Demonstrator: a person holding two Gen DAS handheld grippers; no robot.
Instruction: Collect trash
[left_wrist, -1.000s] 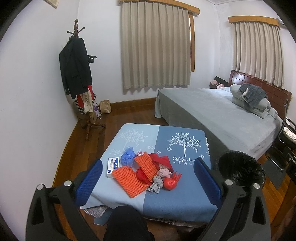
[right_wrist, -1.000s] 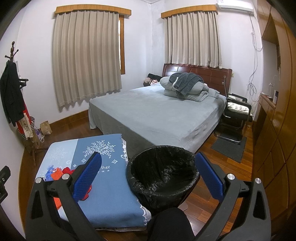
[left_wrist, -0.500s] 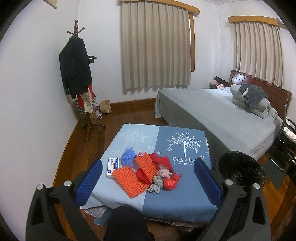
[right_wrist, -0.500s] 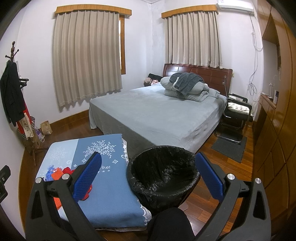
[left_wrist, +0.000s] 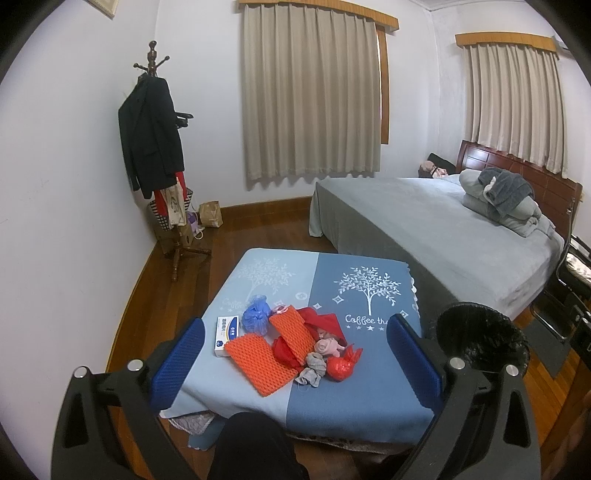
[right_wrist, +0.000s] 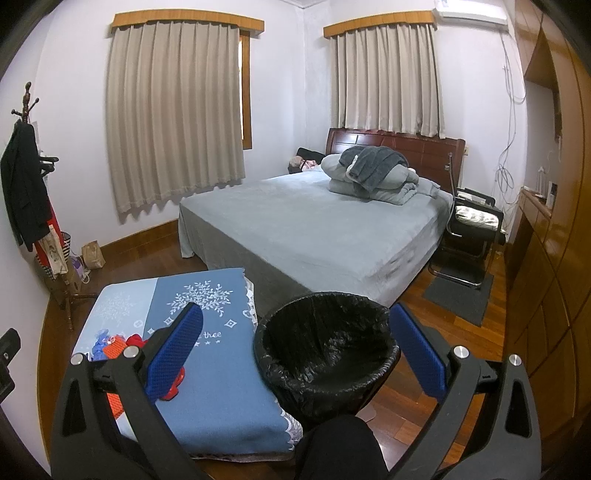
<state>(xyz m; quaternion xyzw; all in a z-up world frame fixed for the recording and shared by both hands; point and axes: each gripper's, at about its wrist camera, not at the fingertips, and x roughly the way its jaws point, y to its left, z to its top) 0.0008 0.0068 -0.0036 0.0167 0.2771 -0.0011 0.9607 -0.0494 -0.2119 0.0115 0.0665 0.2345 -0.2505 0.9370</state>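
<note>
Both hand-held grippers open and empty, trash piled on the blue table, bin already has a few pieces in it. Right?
Not quite: the bin looks empty in the right wrist view, only its black liner showing. The rest holds: left hand-held gripper and right hand-held gripper open and empty, trash pile on the table.

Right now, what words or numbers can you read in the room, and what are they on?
"Coffee th…" in white script on the blue tablecloth, under the white tree; the left tool hides the rest.
"…thee" on the same cloth in the right wrist view; the right tool hides the start.
Small white box beside the trash pile: blue printing, too small to read.
</note>
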